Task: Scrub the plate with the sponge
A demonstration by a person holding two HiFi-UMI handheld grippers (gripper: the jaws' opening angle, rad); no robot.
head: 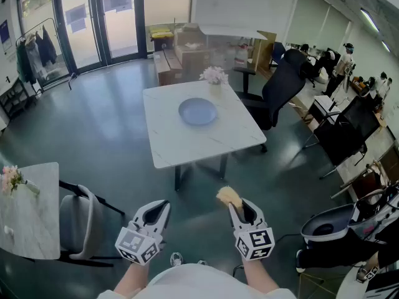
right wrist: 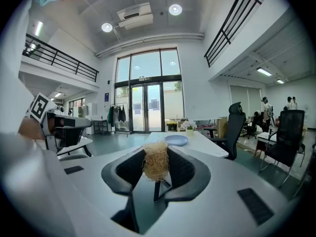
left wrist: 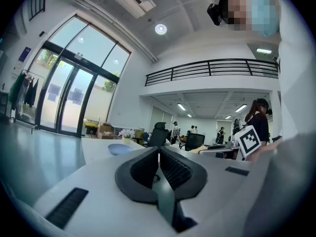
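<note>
Plate (head: 197, 111) sits at the frame's upper middle on the white surface (head: 174, 141), well apart from both your tongs. Lower down, left of centre, your left tongs (head: 162, 205) are clenched and empty. Right of centre, your right tongs (head: 235, 205) grasp the straw-coloured sponge (head: 228, 195) at their tips.

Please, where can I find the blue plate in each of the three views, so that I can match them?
Head view: the plate lies in the upper middle, on the white table.
Left gripper view: the plate is small, left of centre and below mid-height.
Right gripper view: the plate is just right of centre.
Shared landmark: the flower vase beside the plate on the same table, seen in all three views.
</note>
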